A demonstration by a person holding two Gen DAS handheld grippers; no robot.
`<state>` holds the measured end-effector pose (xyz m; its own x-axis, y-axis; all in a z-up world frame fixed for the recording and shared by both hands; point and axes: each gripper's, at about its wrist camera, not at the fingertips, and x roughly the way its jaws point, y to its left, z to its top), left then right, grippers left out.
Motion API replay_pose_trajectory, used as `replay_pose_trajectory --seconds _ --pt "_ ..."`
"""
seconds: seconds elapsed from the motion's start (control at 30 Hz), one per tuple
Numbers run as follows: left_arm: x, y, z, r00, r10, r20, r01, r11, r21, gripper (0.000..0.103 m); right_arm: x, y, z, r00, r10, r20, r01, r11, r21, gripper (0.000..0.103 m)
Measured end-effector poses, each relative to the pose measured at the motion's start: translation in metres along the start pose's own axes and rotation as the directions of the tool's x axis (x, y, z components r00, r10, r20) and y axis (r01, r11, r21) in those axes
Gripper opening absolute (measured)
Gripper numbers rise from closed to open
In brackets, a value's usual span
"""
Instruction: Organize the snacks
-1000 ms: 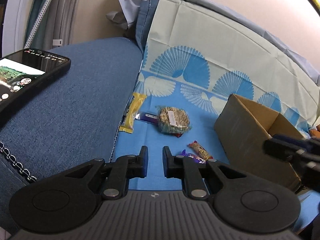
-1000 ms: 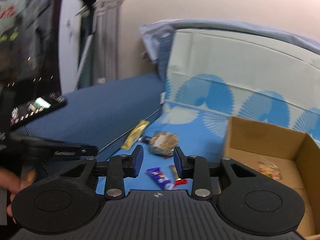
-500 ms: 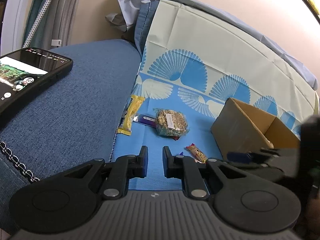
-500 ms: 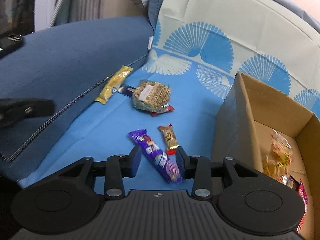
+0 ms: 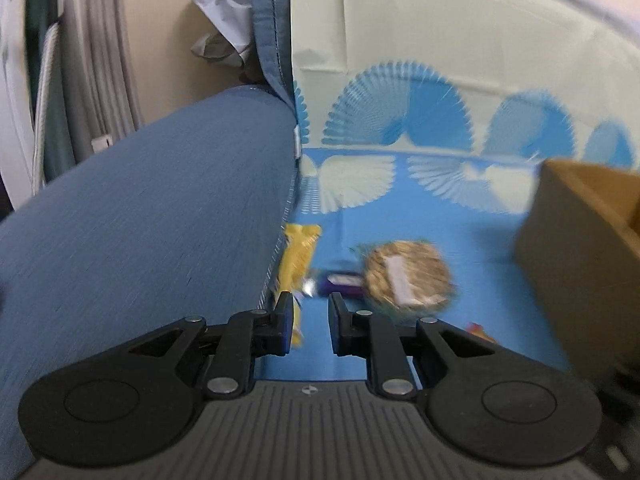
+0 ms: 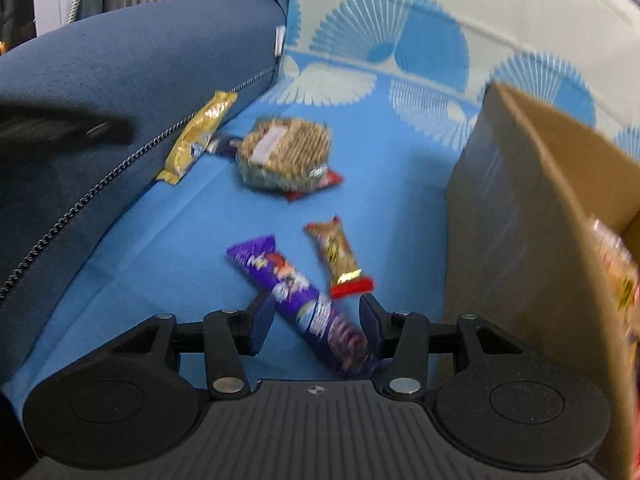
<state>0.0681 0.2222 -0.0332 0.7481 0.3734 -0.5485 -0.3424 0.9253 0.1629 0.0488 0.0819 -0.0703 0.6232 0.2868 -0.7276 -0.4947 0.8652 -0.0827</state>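
Opening its jaws, the right gripper [image 6: 316, 314] hangs over the purple snack bar [image 6: 298, 296] on the blue cloth [image 6: 160, 248], near the cardboard box [image 6: 516, 232]. The bar looks light and crinkly; grab its middle. The left gripper [image 5: 309, 318] is opening too, empty. Its picture is blurry.

Even indoor light, heavy motion blur, fisheye-bent edges.
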Motion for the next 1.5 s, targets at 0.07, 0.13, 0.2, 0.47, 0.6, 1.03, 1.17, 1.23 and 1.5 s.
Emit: replay_pose_trajectory --seconds 0.07,0.13,0.2,0.47,0.6,1.03,1.17,1.23,1.5 --pt "0.028 -0.012 0.007 0.997 0.073 -0.025 -0.072 0.996 0.054 0.030 -0.001 0.001 -0.003 1.000 0.016 0.002 -0.016 1.000 -0.003 0.035" --pt "0.053 -0.025 0.010 0.991 0.128 -0.038 -0.123 0.985 0.125 0.030 -0.003 0.002 -0.004 0.999 0.042 0.001 -0.042 0.999 0.008 0.023" --pt "0.074 -0.039 0.009 0.981 0.191 -0.033 -0.180 0.960 0.213 0.035 -0.006 0.003 -0.003 0.998 0.060 -0.001 -0.060 0.998 0.014 0.019" --pt "0.125 -0.048 -0.003 0.950 0.305 -0.061 -0.264 0.897 0.355 0.032 -0.009 0.008 0.001 0.997 0.071 0.003 -0.071 0.997 0.021 0.022" --pt "0.116 -0.033 -0.001 0.964 0.250 -0.091 -0.211 0.927 0.310 0.012 -0.005 0.006 -0.001 0.998 0.064 0.007 -0.065 0.997 0.036 0.033" --pt "-0.040 0.023 -0.032 0.965 -0.213 -0.150 0.191 0.970 -0.151 0.012 -0.013 0.012 -0.009 0.997 0.073 0.035 -0.073 0.997 0.001 0.025" --pt "-0.069 0.025 -0.061 0.934 -0.300 -0.194 0.255 0.940 -0.225 0.012 -0.032 0.015 -0.014 0.995 0.089 0.047 -0.089 0.996 -0.004 0.025" --pt "-0.074 0.022 -0.075 0.927 -0.311 -0.211 0.263 0.938 -0.226 0.012 -0.044 0.017 -0.020 0.995 0.097 0.038 -0.097 0.995 -0.012 0.025" --pt "-0.072 0.018 -0.081 0.906 -0.353 -0.234 0.308 0.928 -0.209 0.013 -0.091 0.020 -0.042 0.996 0.091 0.008 -0.090 0.994 -0.062 0.025"
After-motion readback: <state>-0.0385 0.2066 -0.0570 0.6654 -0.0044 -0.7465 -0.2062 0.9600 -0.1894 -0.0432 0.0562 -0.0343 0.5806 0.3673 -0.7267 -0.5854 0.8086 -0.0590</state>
